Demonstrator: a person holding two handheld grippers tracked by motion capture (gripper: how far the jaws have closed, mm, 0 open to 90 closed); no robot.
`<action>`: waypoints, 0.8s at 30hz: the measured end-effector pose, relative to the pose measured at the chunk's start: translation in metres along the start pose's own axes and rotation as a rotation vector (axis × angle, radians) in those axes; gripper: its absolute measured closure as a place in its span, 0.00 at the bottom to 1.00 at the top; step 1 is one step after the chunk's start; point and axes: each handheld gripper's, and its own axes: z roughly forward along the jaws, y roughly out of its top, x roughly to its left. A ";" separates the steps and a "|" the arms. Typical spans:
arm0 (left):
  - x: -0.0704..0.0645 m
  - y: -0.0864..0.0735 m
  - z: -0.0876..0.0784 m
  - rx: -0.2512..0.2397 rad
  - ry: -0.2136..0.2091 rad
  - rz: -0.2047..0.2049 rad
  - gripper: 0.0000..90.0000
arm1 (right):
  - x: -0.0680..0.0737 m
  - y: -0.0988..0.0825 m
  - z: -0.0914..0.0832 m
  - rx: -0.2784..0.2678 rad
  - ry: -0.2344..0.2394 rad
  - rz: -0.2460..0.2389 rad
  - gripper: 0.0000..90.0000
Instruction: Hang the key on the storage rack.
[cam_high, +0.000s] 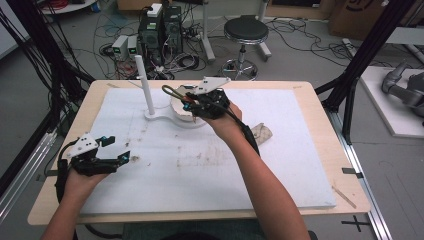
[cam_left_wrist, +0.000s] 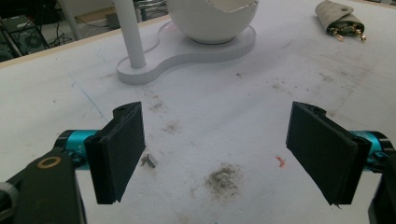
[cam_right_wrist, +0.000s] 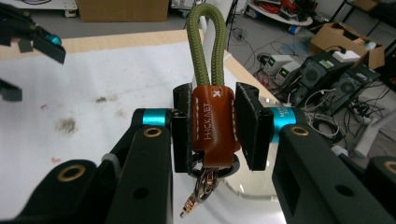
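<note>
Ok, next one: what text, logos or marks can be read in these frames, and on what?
"HICKABT", or close to it, uncertain: stamped on the brown leather tab of the keychain clamped in the right gripper.
"X": a white cross stitched at the tab's top.
Print on the teal jaw sleeve: too blurred to read.

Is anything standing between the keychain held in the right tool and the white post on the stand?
Nothing visible. The right tool holds the olive-cord keychain with brown leather tab above the white bowl; the gap to the white upright post looks open.
</note>
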 end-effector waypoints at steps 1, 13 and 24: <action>0.000 0.000 0.000 -0.001 0.000 -0.001 0.22 | 0.000 0.004 0.003 -0.008 -0.010 -0.023 0.77; 0.001 0.000 0.001 -0.005 -0.001 0.000 0.22 | 0.007 0.052 0.032 -0.012 -0.006 -0.071 0.77; 0.002 0.000 0.000 -0.010 0.000 -0.007 0.22 | 0.014 0.070 0.059 0.029 -0.016 -0.140 0.77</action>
